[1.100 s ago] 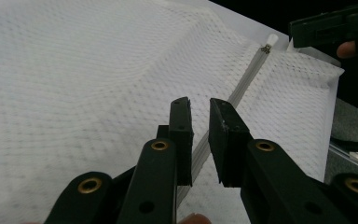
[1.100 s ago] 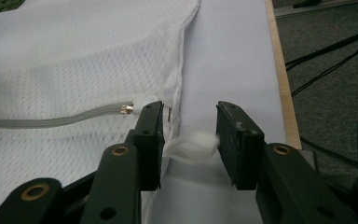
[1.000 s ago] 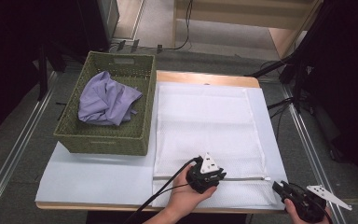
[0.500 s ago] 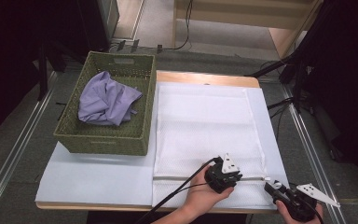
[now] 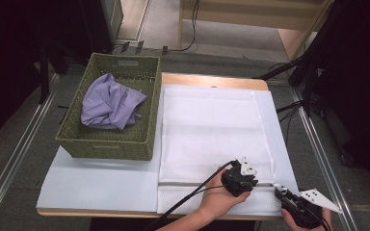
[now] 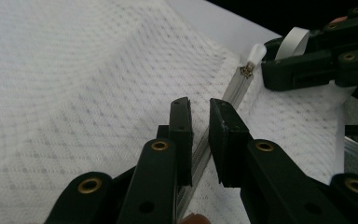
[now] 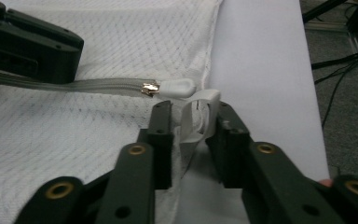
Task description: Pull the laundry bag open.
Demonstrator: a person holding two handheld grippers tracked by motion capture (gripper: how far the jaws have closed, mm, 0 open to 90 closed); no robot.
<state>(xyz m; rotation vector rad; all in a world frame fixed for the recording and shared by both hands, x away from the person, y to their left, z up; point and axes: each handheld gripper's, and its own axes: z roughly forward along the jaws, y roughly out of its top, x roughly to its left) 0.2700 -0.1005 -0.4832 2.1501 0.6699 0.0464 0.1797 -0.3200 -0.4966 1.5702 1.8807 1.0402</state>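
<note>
High view: white mesh laundry bag [image 5: 214,127] lies flat on the worktop [image 5: 101,180], right of a green woven basket [image 5: 108,142] that holds a crumpled lavender cloth [image 5: 111,103]. Zipper [image 5: 192,183] runs across the bag near its front edge. Left tongs [image 5: 241,178] sit on the zipper line toward the bag's right end, hand [image 5: 219,199] underneath. Right tongs [image 5: 282,191] are at the bag's front right corner, just beside the left ones, not touching as far as I can tell.

Left gripper view: left tongs [image 6: 200,135] have jaws parted by a narrow gap, straddling the grey zipper tape [image 6: 233,93], which runs between them. Whether the pads touch the tape, cannot tell. Zipper slider [image 6: 248,70] with white pull tab [image 6: 257,50] lies farther along, right at the tip of the right tongs [image 6: 279,58].

Right gripper view: right tongs [image 7: 191,123] are partly open, with a white fabric loop [image 7: 200,114] between the jaws at the bag's corner; loop touches the right-hand jaw, gap on the other side, so not clamped. Slider [image 7: 150,88] and pull tab [image 7: 179,87] lie just beyond the jaw tips. Left tongs [image 7: 32,46] rest on the tape at upper left.
</note>
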